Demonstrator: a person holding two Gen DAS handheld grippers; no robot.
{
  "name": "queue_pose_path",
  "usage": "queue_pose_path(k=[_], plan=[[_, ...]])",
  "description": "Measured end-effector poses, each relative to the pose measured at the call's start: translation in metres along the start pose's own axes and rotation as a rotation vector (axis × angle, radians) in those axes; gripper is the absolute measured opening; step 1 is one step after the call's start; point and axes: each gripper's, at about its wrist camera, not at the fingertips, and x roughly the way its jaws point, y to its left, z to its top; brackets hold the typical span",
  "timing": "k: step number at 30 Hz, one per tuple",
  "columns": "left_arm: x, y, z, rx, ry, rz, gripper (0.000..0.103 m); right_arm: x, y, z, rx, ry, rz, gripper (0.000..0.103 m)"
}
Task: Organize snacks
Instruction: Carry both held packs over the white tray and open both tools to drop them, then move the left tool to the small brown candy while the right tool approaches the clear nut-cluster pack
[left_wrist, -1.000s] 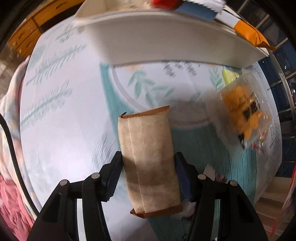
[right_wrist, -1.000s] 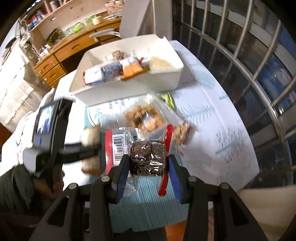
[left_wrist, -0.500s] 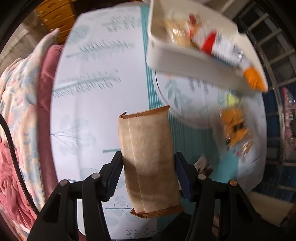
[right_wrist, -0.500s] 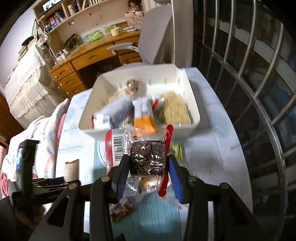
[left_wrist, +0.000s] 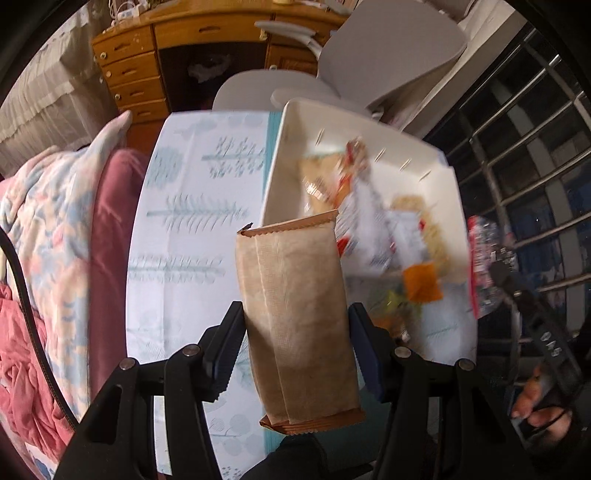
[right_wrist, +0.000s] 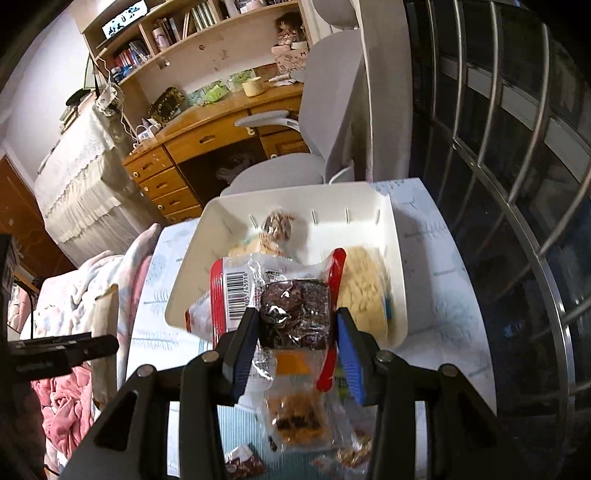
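Centre frame, both views: left gripper (left_wrist: 295, 341) clamps a light, crushable tan paper-look pouch (left_wrist: 297, 317) mid-body, right gripper (right_wrist: 293, 334) pinches a slippery clear-wrapped dark cake (right_wrist: 295, 314), both probably bound for white bin (right_wrist: 399, 266).

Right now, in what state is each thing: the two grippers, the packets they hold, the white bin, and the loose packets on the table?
Left gripper: shut on the tan packet.
Right gripper: shut on the clear packet, dark snack inside.
White bin: open, partly filled with snacks.
Loose packets: lying on the table, outside the bin.
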Motion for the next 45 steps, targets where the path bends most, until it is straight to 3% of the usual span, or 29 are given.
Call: queue_pose_path(k=[15,21,22,23,24,25,28,37,45], plan=[[0.013,-0.051,0.07,-0.04,-0.084,-0.034,0.055,0.042,-0.03,0.034,-0.01,0.019,0.091,0.043],[0.035,-0.058,0.079,-0.063,-0.028,-0.045,0.057,0.054,-0.034,0.034,-0.008,0.051,0.098,0.046],[0.039,-0.058,0.08,-0.068,-0.012,-0.052,0.059,0.056,-0.034,0.033,-0.007,0.063,0.096,0.047],[0.042,-0.058,0.079,-0.074,-0.002,-0.059,0.07,0.058,-0.034,0.033,-0.005,0.076,0.101,0.048],[0.043,-0.057,0.079,-0.076,0.001,-0.063,0.08,0.058,-0.034,0.032,-0.005,0.082,0.108,0.052],[0.042,-0.057,0.079,-0.075,-0.003,-0.063,0.082,0.056,-0.032,0.031,-0.003,0.081,0.109,0.06],[0.041,-0.057,0.079,-0.063,-0.007,-0.054,0.082,0.049,-0.028,0.028,0.001,0.058,0.096,0.068],[0.022,-0.042,0.058,-0.016,-0.01,-0.102,0.082,0.021,-0.005,0.01,0.037,0.015,0.041,0.068],[-0.009,-0.015,0.02,0.067,0.001,-0.144,0.082,-0.013,0.031,-0.027,0.097,-0.036,-0.009,0.068]])
